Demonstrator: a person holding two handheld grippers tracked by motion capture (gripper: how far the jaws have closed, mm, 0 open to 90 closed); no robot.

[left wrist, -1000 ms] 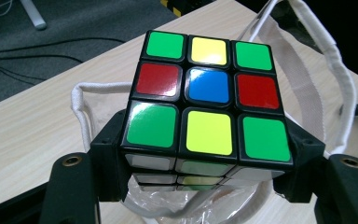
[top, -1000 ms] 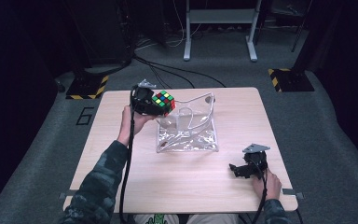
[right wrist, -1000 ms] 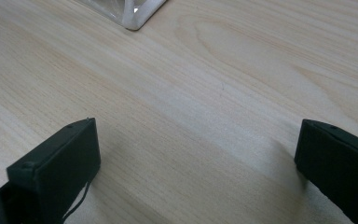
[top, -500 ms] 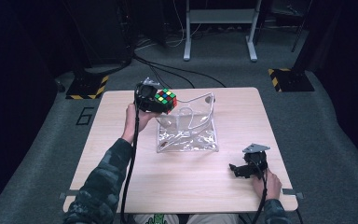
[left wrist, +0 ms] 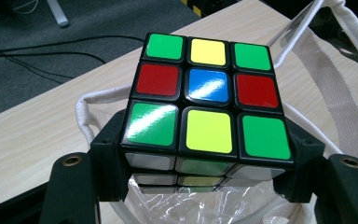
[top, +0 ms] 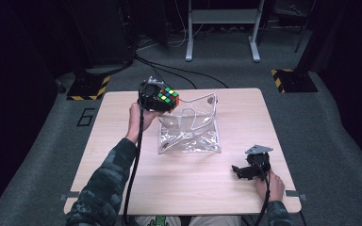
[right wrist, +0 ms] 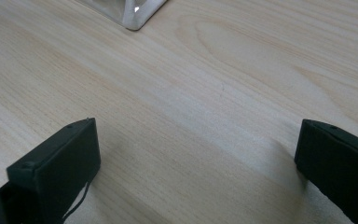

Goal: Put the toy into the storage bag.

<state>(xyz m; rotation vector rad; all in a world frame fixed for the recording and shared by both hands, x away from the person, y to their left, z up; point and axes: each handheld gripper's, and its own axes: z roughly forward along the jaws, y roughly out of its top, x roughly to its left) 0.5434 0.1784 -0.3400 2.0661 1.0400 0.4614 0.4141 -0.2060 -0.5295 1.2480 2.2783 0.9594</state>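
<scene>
- The puzzle cube (top: 168, 98) sits between the jaws of my left gripper (top: 158, 99), which press on its two sides; I hold it in the air over the far left corner of the clear bag (top: 188, 134).
- In the left gripper view the cube (left wrist: 207, 100) shows a face of green, yellow, red and blue squares, with the bag's crinkled plastic (left wrist: 200, 205) directly beneath it.
- The bag lies mid-table with its mouth gaping upward; I see nothing inside it except its own white cord (left wrist: 86, 109).
- A white webbing strap (left wrist: 328, 93) runs along the bag's edge beside the cube.
- My right gripper (top: 250, 170) rests low over the wooden table (top: 122, 141) near its front right edge, well apart from the bag.
- Its jaws stand wide apart with only bare wood between them (right wrist: 198, 154); a corner of the bag (right wrist: 135, 11) lies farther off.
</scene>
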